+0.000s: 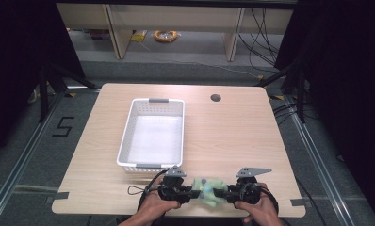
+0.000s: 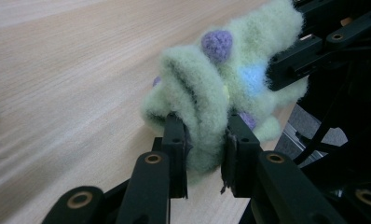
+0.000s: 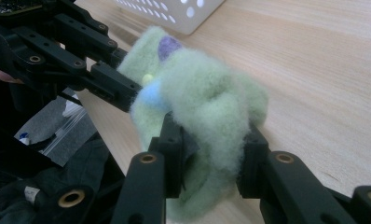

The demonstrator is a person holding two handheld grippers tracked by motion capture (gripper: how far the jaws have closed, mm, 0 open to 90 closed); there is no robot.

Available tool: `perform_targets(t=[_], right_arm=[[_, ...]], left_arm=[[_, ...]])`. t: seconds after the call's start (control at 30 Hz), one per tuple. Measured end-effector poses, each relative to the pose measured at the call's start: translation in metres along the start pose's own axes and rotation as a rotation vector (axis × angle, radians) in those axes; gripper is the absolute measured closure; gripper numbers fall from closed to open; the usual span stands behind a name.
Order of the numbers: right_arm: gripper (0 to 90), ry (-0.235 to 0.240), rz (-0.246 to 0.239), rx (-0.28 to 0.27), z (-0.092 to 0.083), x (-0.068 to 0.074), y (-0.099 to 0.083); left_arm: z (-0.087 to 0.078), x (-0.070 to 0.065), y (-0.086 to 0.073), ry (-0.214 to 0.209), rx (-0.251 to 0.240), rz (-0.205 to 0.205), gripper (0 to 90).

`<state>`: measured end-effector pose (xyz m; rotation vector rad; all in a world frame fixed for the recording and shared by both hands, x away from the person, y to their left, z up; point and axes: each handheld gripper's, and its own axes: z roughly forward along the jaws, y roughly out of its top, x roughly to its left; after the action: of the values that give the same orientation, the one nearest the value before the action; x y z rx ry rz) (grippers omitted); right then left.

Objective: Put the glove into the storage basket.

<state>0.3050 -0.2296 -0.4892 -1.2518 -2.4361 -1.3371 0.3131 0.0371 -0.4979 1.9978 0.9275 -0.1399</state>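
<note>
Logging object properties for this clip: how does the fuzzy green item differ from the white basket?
The fuzzy green item is soft and pale green with purple and blue dots; the white basket is rigid, perforated and white. The item is clamped between the left gripper and right gripper near the table's front edge; the basket stands untouched farther back, empty. The basket is larger.

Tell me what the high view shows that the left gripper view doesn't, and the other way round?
The high view alone takes in the whole table, the white basket standing empty on it, the round hole near its far edge, and both of the person's hands.

The left gripper view alone gives the close detail: the left gripper with its jaws pinched into the fluffy green sock, and the sock's purple and blue spots.

Both share the sock held between the left gripper and the right gripper, near the table's front edge.
</note>
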Motion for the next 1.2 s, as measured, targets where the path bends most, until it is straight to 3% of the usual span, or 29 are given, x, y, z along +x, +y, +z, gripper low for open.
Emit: perform_targets(t=[0.03, 0.17, 0.23, 0.27, 0.37, 0.4, 0.47, 0.5, 0.53, 0.57, 0.63, 0.7, 0.8, 0.93, 1.0, 1.13, 1.2], right_arm=[[69.4, -0.021, -0.033, -0.007, -0.001, -0.001, 0.001], [69.5, -0.014, -0.038, -0.004, 0.000, 0.003, 0.001], [69.5, 0.001, -0.016, 0.000, 0.000, 0.008, 0.002], [69.5, 0.001, -0.016, 0.000, 0.000, 0.008, 0.002], [69.5, -0.020, -0.050, -0.003, 0.000, 0.007, 0.004], [69.5, 0.006, -0.021, -0.003, 0.001, 0.010, 0.005], [69.5, 0.000, -0.031, -0.004, 0.000, 0.011, 0.006], [69.5, 0.001, -0.020, -0.003, 0.000, 0.014, 0.007], [69.5, 0.001, -0.020, -0.003, 0.000, 0.014, 0.007], [69.6, -0.002, -0.047, -0.003, -0.001, 0.013, 0.010], [69.6, 0.011, -0.048, -0.009, -0.001, 0.013, 0.011], [69.6, -0.007, -0.061, -0.012, -0.004, 0.016, 0.015], [69.6, 0.013, -0.042, -0.013, -0.005, 0.020, 0.018], [69.7, 0.002, -0.089, -0.021, -0.008, 0.024, 0.026], [69.7, 0.015, -0.048, -0.014, -0.009, 0.028, 0.029], [69.7, 0.017, -0.080, -0.029, -0.010, 0.030, 0.039], [69.7, 0.027, -0.069, -0.027, -0.010, 0.032, 0.041]], left_arm=[[-0.001, -0.002, -0.001, 0.012, -0.009, -0.006, 73.1], [-0.003, -0.001, -0.003, -0.007, 0.000, -0.004, 73.1], [-0.005, -0.002, -0.003, 0.016, -0.003, -0.002, 73.1], [-0.006, -0.001, -0.003, -0.002, -0.001, 0.002, 73.1], [-0.009, -0.001, -0.003, 0.003, -0.010, -0.001, 73.1], [-0.009, -0.002, -0.004, 0.008, -0.016, 0.001, 73.1], [-0.011, -0.001, -0.003, -0.004, -0.006, 0.003, 73.1], [-0.012, -0.002, -0.003, 0.016, -0.009, -0.004, 73.0], [-0.013, -0.001, -0.003, -0.005, -0.011, 0.002, 73.0], [-0.015, -0.001, -0.001, -0.010, -0.015, 0.005, 73.0], [-0.016, -0.002, 0.000, -0.009, -0.021, 0.005, 73.0], [-0.020, -0.004, 0.002, 0.001, -0.029, 0.009, 73.0], [-0.024, -0.004, 0.004, -0.008, -0.035, 0.015, 73.0], [-0.032, -0.006, 0.009, -0.004, -0.043, 0.019, 72.9], [-0.037, -0.006, 0.011, 0.007, -0.043, 0.025, 72.9], [-0.044, -0.005, 0.017, -0.002, -0.042, 0.023, 72.8], [-0.048, -0.006, 0.020, 0.011, -0.044, 0.029, 72.8]])
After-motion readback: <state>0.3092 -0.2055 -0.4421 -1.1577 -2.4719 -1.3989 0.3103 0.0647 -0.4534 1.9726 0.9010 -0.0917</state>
